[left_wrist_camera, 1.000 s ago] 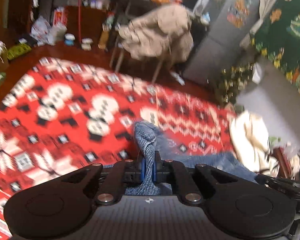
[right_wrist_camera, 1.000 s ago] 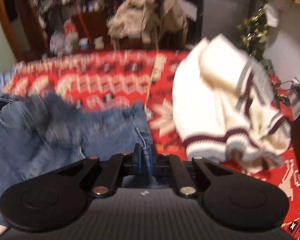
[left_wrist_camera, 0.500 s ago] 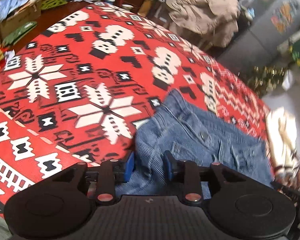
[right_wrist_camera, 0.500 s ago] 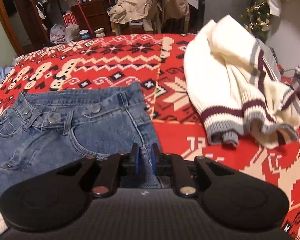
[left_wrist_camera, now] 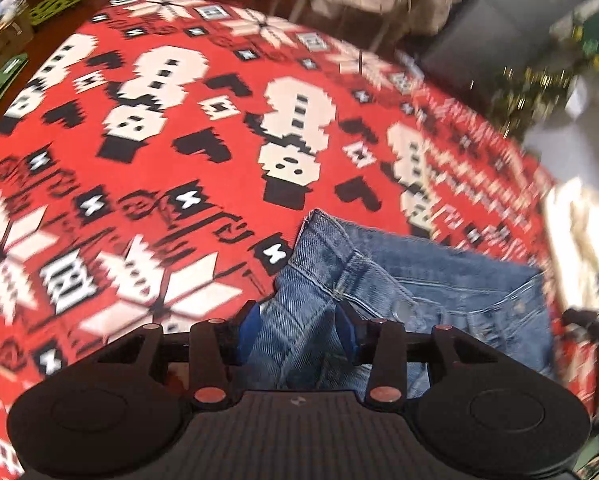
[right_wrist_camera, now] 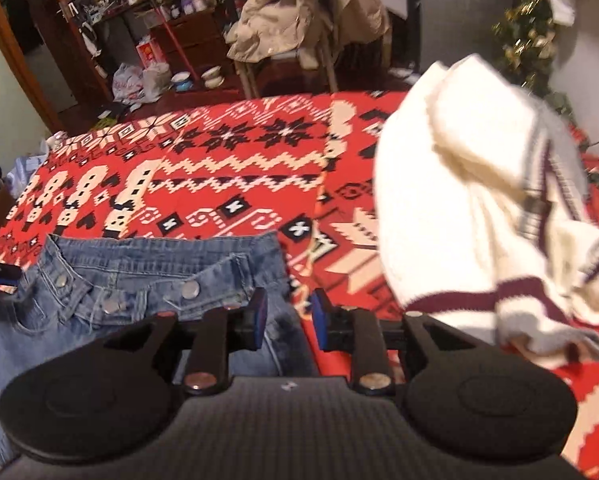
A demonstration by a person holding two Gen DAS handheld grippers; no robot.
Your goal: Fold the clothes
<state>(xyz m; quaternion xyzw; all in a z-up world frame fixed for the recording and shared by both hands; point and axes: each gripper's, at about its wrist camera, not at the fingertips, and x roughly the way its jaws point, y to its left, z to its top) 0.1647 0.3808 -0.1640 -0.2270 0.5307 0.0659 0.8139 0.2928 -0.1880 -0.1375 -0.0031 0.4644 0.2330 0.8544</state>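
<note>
I've let go on both sides: my left gripper (left_wrist_camera: pixel 297 330) and right gripper (right_wrist_camera: pixel 287 318), clamped on the jeans (right_wrist_camera: pixel 139 276) a second ago, now gape apart. The jeans lie flat on the red blanket (right_wrist_camera: pixel 235 176) beside the sweater (right_wrist_camera: pixel 471 216).

A red patterned blanket (right_wrist_camera: pixel 235 184) covers the surface — blue jeans (right_wrist_camera: pixel 139 280) lie flat at its near edge, a cream striped sweater (right_wrist_camera: pixel 479 216) heaped to their right.
</note>
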